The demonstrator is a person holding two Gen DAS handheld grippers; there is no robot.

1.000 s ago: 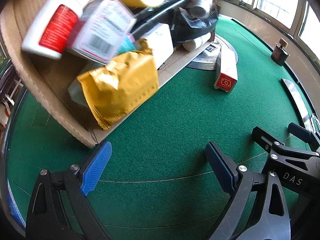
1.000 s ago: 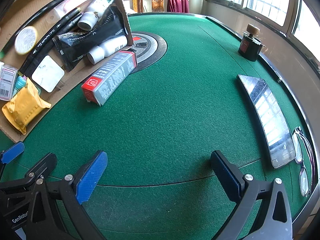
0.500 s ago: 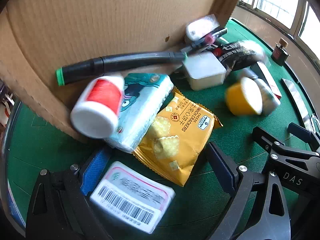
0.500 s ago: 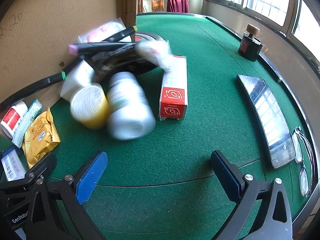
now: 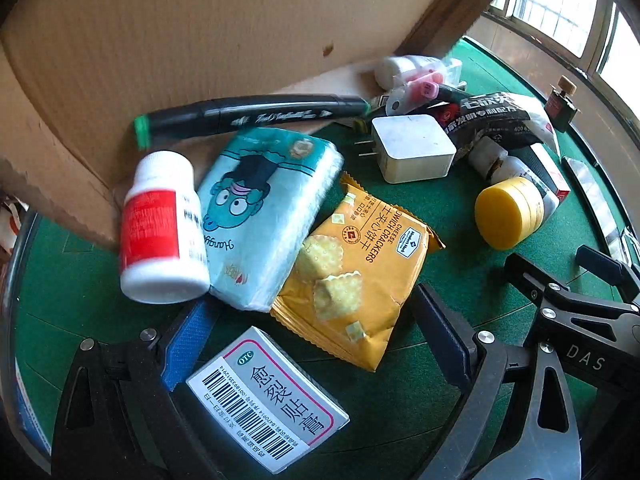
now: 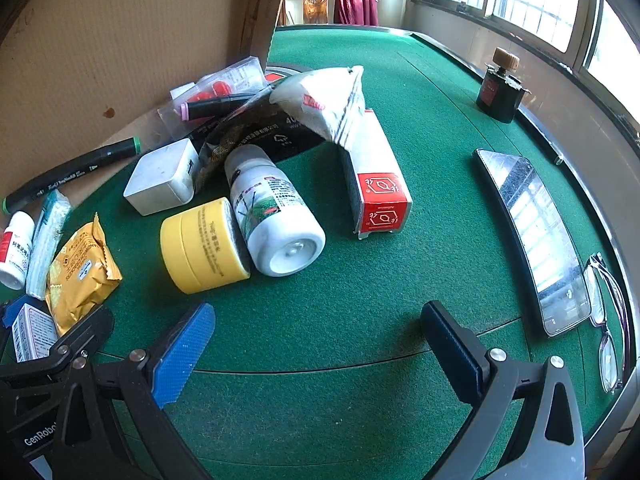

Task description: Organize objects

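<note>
**Spilled objects lying loose on the worktop, both grippers waiting open**

The cardboard box (image 5: 200,40) is standing tipped at 11 o'clock, so its contents are sprawling across the green worktop (image 6: 400,280). The cracker packet (image 5: 360,272) is lying at centre, overlapped by the tissue pack (image 5: 260,216); the yellow jar (image 6: 200,246) is resting against the white bottle (image 6: 276,216). The left gripper (image 5: 316,344) and right gripper (image 6: 320,352) are spreading their fingers wide, holding nothing, probably choosing a first item.
</note>
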